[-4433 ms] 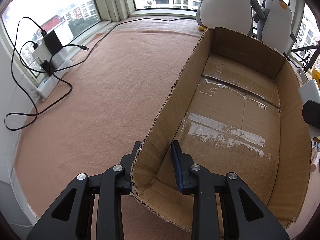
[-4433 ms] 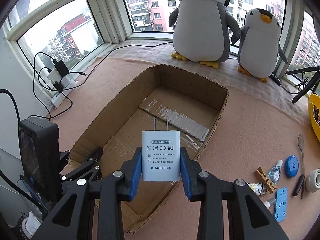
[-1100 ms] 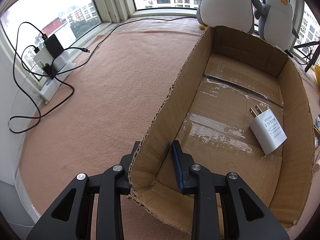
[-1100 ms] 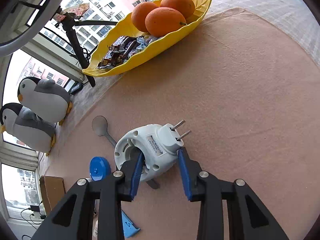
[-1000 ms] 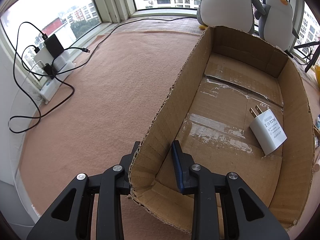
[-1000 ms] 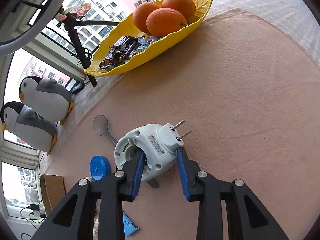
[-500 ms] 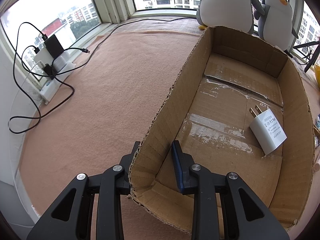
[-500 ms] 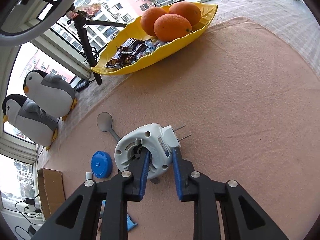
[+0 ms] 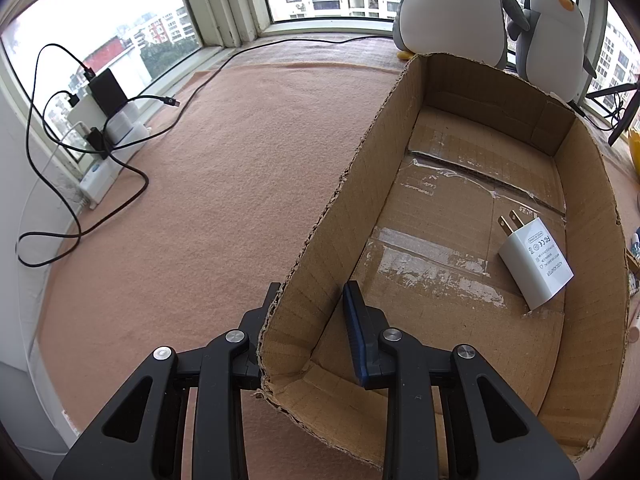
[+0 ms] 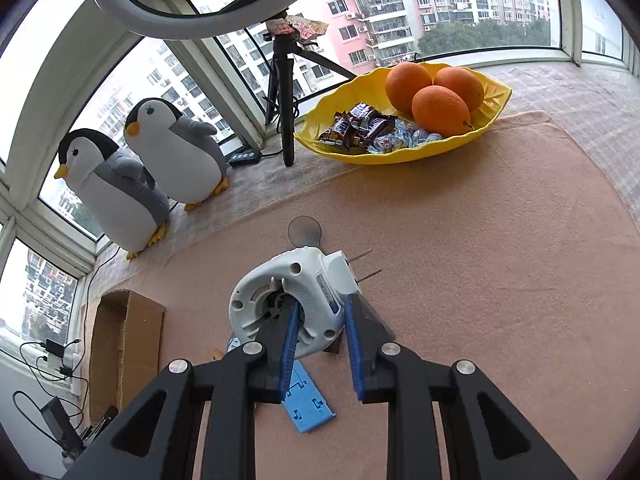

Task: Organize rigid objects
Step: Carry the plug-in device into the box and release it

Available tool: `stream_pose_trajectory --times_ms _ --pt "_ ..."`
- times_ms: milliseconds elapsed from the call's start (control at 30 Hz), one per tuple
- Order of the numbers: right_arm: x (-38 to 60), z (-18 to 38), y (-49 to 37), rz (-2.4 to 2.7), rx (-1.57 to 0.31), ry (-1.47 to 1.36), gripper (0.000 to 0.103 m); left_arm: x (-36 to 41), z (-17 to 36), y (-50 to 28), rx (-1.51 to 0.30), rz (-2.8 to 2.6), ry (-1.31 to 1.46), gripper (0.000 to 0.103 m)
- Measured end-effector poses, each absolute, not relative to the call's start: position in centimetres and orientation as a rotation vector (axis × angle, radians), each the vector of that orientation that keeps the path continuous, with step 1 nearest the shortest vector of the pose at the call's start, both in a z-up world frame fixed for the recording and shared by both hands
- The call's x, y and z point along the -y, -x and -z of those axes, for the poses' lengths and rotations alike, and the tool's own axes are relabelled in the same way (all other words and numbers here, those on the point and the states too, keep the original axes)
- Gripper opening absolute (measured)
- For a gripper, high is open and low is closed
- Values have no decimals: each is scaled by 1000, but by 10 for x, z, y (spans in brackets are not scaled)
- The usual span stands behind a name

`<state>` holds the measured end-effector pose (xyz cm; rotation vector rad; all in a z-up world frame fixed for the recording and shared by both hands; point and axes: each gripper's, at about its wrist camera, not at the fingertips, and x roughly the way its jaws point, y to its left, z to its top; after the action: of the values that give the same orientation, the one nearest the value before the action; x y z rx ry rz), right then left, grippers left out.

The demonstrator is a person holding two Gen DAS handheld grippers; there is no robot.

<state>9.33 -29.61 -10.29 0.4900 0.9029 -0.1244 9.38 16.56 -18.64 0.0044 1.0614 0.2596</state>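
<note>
My left gripper [image 9: 310,320] is clamped on the near left wall of the cardboard box [image 9: 340,236], one finger outside on the carpet [image 9: 208,184] side, the blue-padded one inside. In the box, a white charger [image 9: 536,266] lies flat on the taped floor against the right wall, prongs pointing to the far left. My right gripper [image 10: 320,330] has just been closing and now pinches the rim of a round white plug-in device [image 10: 292,300], one blue pad inside its hollow and one outside, with the device's two prongs sticking out to the right; it appears lifted clear of the carpet. Under it lie a blue plastic piece [image 10: 306,400] and a spoon [image 10: 305,230], whose bowl shows just beyond the device. Far off, a yellow dish [image 10: 360,96] holds three oranges [image 10: 440,106] and wrapped sweets beside a black tripod [image 10: 285,100], and two plush penguins [image 10: 168,152] stand at the window on the left. The box appears again at the near left of the right wrist view, well apart from the device.
</note>
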Motion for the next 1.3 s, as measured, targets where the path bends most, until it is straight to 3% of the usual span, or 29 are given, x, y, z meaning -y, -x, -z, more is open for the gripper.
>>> stream_pose_trajectory --times_ms 500,1300 --pt "144 57 -120 -174 -863 -275 20 -163 186 -96 -1057 -256 -3 27" --pt "5 110 -188 -300 -986 -57 20 -160 187 -97 -1047 -251 -3 27"
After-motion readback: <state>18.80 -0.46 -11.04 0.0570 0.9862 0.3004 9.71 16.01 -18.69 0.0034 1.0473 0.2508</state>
